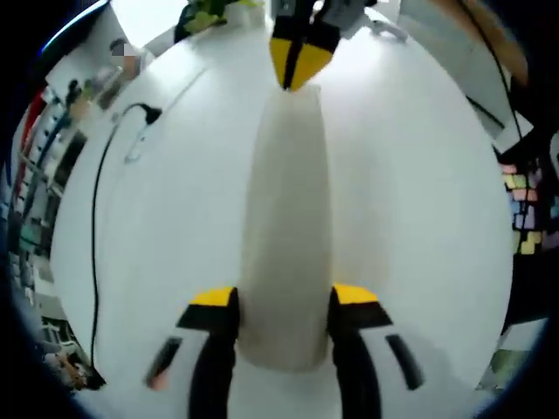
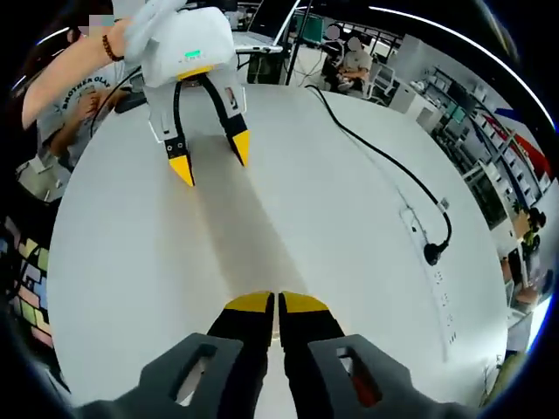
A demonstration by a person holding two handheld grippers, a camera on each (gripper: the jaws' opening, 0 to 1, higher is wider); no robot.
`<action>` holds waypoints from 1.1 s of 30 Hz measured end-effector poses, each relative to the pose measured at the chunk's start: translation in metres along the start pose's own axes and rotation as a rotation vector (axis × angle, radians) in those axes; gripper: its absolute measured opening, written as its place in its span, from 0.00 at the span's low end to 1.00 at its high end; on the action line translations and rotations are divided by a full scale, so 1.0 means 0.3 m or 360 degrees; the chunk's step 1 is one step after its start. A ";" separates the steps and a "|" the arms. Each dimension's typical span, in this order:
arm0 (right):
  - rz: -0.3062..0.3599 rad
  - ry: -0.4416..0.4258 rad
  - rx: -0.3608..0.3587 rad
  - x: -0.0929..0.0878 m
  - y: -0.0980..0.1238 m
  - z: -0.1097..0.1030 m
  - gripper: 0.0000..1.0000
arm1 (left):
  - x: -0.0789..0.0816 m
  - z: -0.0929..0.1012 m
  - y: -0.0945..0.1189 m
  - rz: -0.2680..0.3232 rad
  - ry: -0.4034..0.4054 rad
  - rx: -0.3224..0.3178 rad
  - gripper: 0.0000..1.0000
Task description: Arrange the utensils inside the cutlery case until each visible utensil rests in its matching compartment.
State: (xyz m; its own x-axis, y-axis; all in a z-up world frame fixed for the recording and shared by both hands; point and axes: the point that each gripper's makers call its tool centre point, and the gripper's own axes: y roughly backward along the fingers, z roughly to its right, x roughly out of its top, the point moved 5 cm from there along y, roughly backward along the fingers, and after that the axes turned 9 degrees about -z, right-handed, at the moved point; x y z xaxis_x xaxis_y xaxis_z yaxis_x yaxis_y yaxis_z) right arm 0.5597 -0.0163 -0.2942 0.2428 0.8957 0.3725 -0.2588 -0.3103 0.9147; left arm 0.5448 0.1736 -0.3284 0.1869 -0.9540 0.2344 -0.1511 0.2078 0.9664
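Case [image 1: 288, 227] is pinched between both grippers, left [image 1: 284, 305] straddling it, right [image 2: 278, 305] clamped shut, no utensils sorted yet.

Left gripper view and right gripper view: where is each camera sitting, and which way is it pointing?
Left gripper view: rides on the left gripper, looking along a long white object over the white table toward the right gripper; its own yellow-tipped jaws flank the object's near end.
Right gripper view: rides on the right gripper, facing back at the left gripper; its own jaws are closed together, and a person's forearm shows behind.
Shared: table, object, black cable; the two cameras face each other.
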 end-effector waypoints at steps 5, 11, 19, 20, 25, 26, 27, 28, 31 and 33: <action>-0.0088 0.0121 0.0064 -0.019 0.003 -0.043 0.03 | 0.000 -0.001 -0.004 0.0107 -0.0119 -0.0041 0.43; -0.0116 0.0049 0.0145 -0.021 -0.006 -0.058 0.00 | 0.003 -0.004 -0.008 0.0122 -0.0127 -0.0060 0.44; -0.0195 0.0044 0.0176 -0.009 -0.014 -0.025 0.00 | 0.003 -0.010 -0.012 0.0177 -0.0111 -0.0092 0.44; -0.0214 0.0042 0.0175 -0.006 -0.014 -0.026 0.00 | 0.003 -0.011 -0.012 0.0178 -0.0112 -0.0092 0.44; -0.0304 0.0055 0.0174 0.011 -0.024 0.008 0.00 | 0.005 -0.016 -0.012 0.0193 -0.0108 -0.0099 0.45; -0.0321 0.0050 0.0163 0.010 -0.024 0.004 0.00 | 0.005 -0.017 -0.012 0.0195 -0.0107 -0.0102 0.45; -0.0337 0.0040 0.0160 0.008 -0.022 -0.002 0.00 | 0.006 -0.019 -0.012 0.0197 -0.0105 -0.0106 0.45; -0.0361 0.0032 0.0158 0.010 -0.023 0.000 0.00 | 0.007 -0.020 -0.012 0.0198 -0.0103 -0.0109 0.45; -0.0438 -0.0031 0.0152 0.006 -0.022 -0.022 0.00 | 0.008 -0.022 -0.012 0.0200 -0.0097 -0.0115 0.45; -0.0469 -0.0069 0.0153 0.008 -0.025 -0.024 0.00 | 0.008 -0.024 -0.011 0.0204 -0.0094 -0.0116 0.45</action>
State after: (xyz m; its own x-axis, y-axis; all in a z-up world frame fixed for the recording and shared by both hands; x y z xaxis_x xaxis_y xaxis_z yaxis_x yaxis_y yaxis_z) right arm 0.5553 -0.0095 -0.3015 0.3344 0.9377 0.0938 -0.0822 -0.0702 0.9941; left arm 0.5528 0.1721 -0.3303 0.1129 -0.9293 0.3517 -0.0986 0.3417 0.9346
